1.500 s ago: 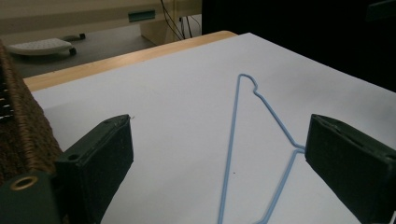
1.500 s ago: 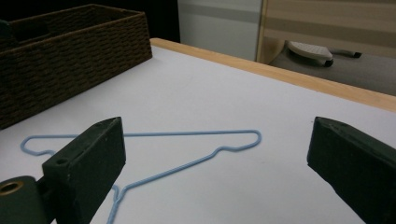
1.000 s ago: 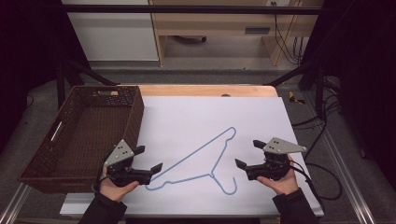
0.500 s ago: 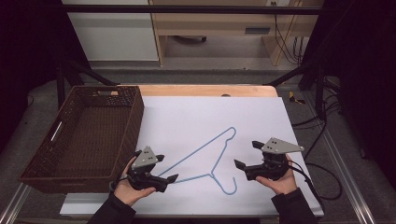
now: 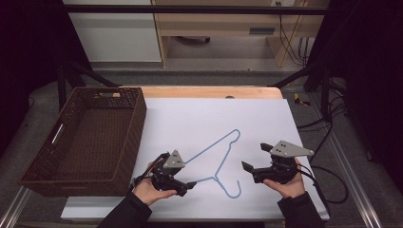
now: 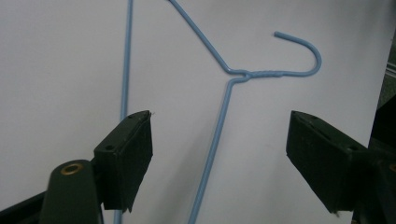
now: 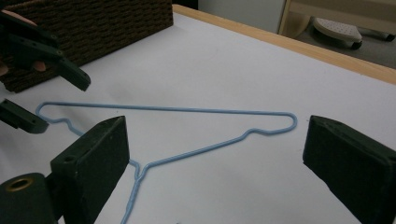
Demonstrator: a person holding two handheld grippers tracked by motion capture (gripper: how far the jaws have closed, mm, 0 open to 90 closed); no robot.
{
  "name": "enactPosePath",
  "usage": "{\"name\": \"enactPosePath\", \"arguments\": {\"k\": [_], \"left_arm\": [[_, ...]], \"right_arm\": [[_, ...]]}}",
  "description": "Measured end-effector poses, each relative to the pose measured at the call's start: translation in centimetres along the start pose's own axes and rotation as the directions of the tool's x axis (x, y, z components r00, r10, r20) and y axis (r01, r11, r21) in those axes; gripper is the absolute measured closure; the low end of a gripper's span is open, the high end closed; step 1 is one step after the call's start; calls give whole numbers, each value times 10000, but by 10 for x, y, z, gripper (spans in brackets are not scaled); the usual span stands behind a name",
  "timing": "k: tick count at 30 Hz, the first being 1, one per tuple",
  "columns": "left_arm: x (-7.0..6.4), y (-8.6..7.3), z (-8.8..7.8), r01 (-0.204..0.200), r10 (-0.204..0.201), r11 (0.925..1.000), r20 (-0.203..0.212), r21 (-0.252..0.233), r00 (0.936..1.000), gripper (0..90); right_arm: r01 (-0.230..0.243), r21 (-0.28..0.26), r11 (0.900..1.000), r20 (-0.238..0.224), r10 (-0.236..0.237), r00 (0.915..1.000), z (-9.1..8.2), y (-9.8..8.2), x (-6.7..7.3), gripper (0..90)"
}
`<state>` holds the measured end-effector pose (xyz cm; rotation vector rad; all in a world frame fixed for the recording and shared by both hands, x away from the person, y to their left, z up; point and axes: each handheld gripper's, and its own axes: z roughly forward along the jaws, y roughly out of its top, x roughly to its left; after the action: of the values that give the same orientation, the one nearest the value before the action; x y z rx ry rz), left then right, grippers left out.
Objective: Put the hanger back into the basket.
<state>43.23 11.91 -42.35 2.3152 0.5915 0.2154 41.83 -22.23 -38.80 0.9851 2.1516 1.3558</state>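
Observation:
A light blue wire hanger point(image 5: 209, 147) lies flat on the white board point(image 5: 199, 114). My left gripper point(image 5: 187, 175) is at the hanger's left corner, open. In the left gripper view its jaws point(image 6: 219, 140) stand wide apart. One sloped arm of the hanger point(image 6: 212, 149) runs between them, and the hook point(image 6: 310, 49) lies beyond. My right gripper point(image 5: 254, 156) hovers open just right of the hook end, pointing left. In the right gripper view the gripper point(image 7: 217, 128) frames the hanger point(image 7: 187, 110) with nothing between its pads. The left gripper point(image 7: 46, 51) shows there at far left.
A dark brown woven basket point(image 5: 138, 128) stands empty on the left, its wall close to my left hand; it shows again as the basket point(image 7: 93, 23). The wooden table edge point(image 5: 209, 91) runs along the back. Cables point(image 5: 328, 185) trail off the right side.
My left gripper has moved right along the front of the board, from beside the basket to the hanger's left corner. The right gripper has hardly moved. The hanger lies where it was.

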Motion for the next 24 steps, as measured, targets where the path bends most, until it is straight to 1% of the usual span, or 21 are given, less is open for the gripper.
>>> {"name": "enactPosePath", "arguments": {"k": [1,2,4,6,7,9,10,13,14,15,16,18,20,22,24], "left_arm": [[0,1,3,-56,55,9999,42,129,10000,236],[0,1,6,-215,213,9992,62,327,9998,238],[-1,2,12,-371,365,9976,112,592,9993,256],[-1,2,14,-426,418,9970,128,652,9990,265],[-1,2,17,-507,496,9959,161,755,9986,293],[0,2,23,-616,602,9929,170,1014,9980,319],[0,2,23,-616,602,9929,170,1014,9980,329],[1,3,30,-728,684,9895,389,1250,9969,365],[1,3,33,-757,714,9889,379,1281,9967,377],[1,4,35,-787,730,9867,453,1423,9963,392],[1,4,37,-809,752,9852,429,1509,9962,404],[2,4,41,-794,707,9837,591,1615,9957,436],[2,5,44,-924,835,9804,580,1741,9948,463],[2,5,45,-915,821,9803,604,1752,9948,494],[1,5,47,-1030,947,9781,536,1811,9941,524]], "right_arm": [[24,-12,10000,0,-24,10000,0,0,0,77],[15,-28,10000,4,-15,10000,-1,0,0,77],[-78,-89,9999,-26,78,10000,-1,-1,-1,78],[-141,-91,9999,-33,140,9999,-2,-2,-2,78],[-249,-86,9997,28,249,9997,-3,-3,-5,78],[-264,-135,9996,45,264,9996,-3,-5,-6,80],[-309,-110,9995,39,309,9995,-3,-5,-6,80],[-333,-137,9994,60,334,9994,-3,-6,-8,80],[-373,-119,9992,72,374,9993,-3,-6,-8,81],[-364,-113,9993,76,365,9993,-2,-6,-8,80],[-378,-100,9992,89,379,9992,-2,-6,-8,81],[-373,-73,9993,64,374,9993,-2,-7,-8,80],[-385,-89,9992,63,386,9992,-2,-7,-9,80],[-380,-109,9992,79,381,9992,-2,-7,-9,80],[-373,-77,9993,82,373,9993,-2,-7,-9,80]]}}
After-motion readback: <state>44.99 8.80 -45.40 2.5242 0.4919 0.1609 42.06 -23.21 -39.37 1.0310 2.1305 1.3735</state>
